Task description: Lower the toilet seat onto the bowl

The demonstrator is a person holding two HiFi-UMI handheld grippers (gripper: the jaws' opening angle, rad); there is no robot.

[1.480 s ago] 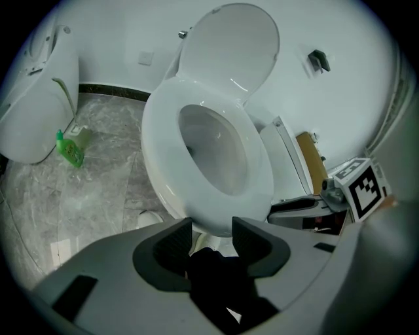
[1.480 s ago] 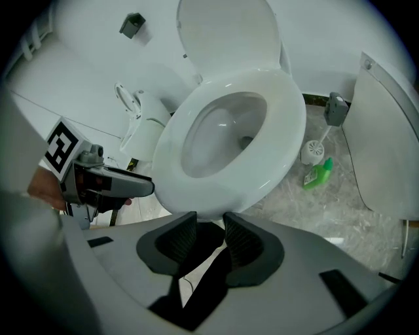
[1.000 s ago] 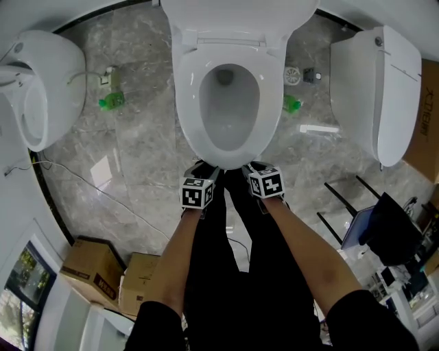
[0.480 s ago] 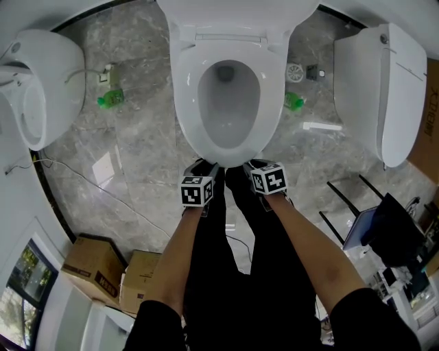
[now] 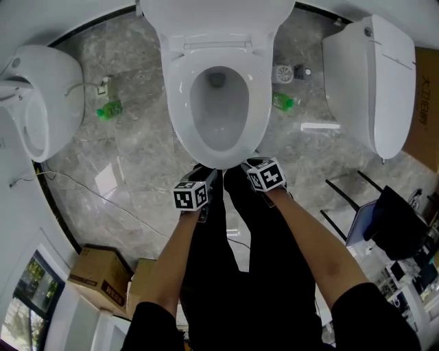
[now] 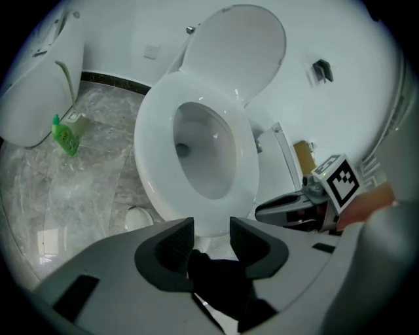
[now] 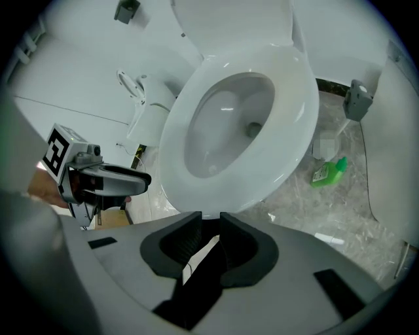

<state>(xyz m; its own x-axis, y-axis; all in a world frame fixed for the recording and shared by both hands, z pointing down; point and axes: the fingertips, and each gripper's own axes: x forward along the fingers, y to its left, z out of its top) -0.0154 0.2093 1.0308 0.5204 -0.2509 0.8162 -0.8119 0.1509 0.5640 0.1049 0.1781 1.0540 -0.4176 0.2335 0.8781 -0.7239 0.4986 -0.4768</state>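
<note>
The white toilet seat [image 5: 178, 113] lies flat on the bowl, and the lid [image 5: 216, 17] stands raised behind it. Both grippers hover at the bowl's front rim, over the person's black trousers. My left gripper [image 5: 208, 173] is open with nothing between its pads [image 6: 171, 243]. In the left gripper view the seat [image 6: 154, 131] is just ahead of that gripper [image 6: 211, 229]. My right gripper [image 5: 248, 164] has its jaws closing, with a narrow gap left and nothing between them. From the right gripper [image 7: 210, 226] the seat [image 7: 298, 111] shows close ahead.
Another toilet [image 5: 38, 96] stands at the left and a closed one [image 5: 374, 82] at the right. Green bottles [image 5: 110, 110] [image 5: 282, 101] lie on the marble floor beside the bowl. Cardboard boxes [image 5: 99, 281] sit lower left, and a black rack with a bag [image 5: 398, 226] at the right.
The head view has drifted, so the toilet sits a little further left and higher. The left gripper has eased slightly back from the bowl's front. The seat has not moved.
</note>
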